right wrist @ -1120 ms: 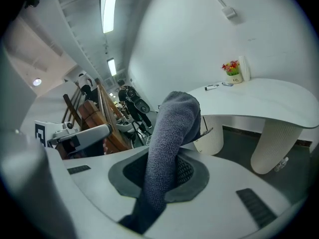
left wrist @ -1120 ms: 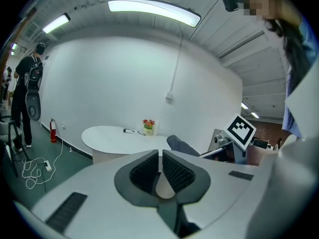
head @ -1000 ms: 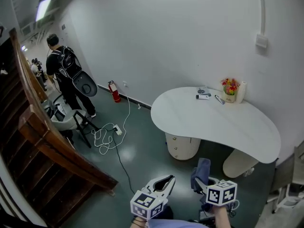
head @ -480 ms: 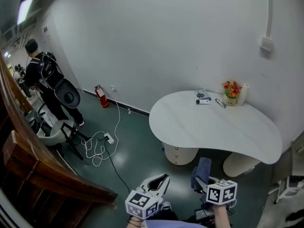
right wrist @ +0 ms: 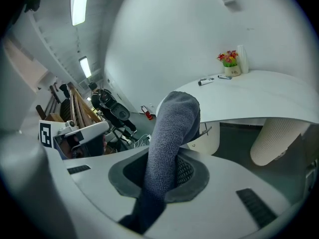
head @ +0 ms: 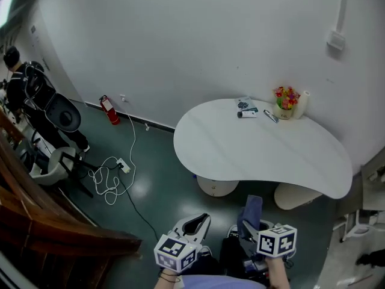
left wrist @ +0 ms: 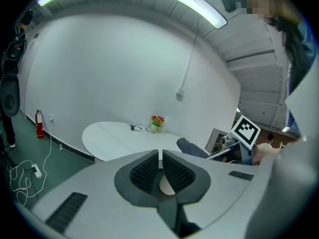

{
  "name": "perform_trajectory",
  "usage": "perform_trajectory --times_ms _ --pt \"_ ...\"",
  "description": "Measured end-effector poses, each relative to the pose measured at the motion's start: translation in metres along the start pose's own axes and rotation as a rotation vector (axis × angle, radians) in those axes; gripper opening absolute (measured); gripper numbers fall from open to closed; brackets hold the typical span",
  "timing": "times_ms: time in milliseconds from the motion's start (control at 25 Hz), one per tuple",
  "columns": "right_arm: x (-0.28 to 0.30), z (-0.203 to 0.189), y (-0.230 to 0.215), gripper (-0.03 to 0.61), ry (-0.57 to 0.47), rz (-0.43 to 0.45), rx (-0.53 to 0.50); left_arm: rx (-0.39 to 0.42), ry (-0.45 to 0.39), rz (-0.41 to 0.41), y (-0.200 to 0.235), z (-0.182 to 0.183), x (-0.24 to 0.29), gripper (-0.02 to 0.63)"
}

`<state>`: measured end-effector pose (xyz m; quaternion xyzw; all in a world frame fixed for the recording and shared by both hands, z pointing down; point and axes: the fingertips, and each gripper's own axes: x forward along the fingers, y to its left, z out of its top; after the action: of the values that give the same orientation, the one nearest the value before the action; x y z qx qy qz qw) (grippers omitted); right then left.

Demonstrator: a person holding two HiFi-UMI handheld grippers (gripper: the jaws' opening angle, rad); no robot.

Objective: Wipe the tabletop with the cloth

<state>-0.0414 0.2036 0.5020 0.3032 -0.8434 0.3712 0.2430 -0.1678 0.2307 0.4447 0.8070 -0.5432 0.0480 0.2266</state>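
A white kidney-shaped table [head: 264, 155] stands against the wall ahead of me; it also shows as the table [left wrist: 119, 138] and the table [right wrist: 254, 93]. My right gripper [head: 248, 229] is shut on a blue-grey cloth [head: 252, 212], held below the table's near edge. The cloth [right wrist: 169, 133] rises upright from between the jaws. It also shows as the cloth [left wrist: 192, 147]. My left gripper [head: 195, 224] is held beside it, lower left, shut with nothing between its pads [left wrist: 160, 169].
At the table's far end are a small flower pot [head: 284, 101], a white roll [head: 302, 104], and a few small items [head: 246, 109]. A cable [head: 114, 173] lies on the dark floor, a fire extinguisher [head: 108, 110] by the wall, a person [head: 24, 95] far left.
The view has swung right and closer to the table: the table sits lower and more central, the wooden stair rail and person have slid left. Both grippers keep their places; the cloth stays held.
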Motion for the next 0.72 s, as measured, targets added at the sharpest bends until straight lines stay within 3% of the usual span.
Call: perform_trajectory --times_ms 240,560,720 --pt "0.031 0.045 -0.031 0.061 0.028 0.034 -0.020 -0.028 0.000 0.058 0.022 0.017 0.036 0.018" --pt "0.071 0.143 -0.062 0.061 0.033 0.125 -0.149 -0.004 -0.091 0.159 0.056 0.085 0.105 0.020" --pt "0.090 0.173 -0.072 0.061 0.048 0.157 -0.188 -0.004 -0.106 0.188 0.062 0.100 0.126 0.018"
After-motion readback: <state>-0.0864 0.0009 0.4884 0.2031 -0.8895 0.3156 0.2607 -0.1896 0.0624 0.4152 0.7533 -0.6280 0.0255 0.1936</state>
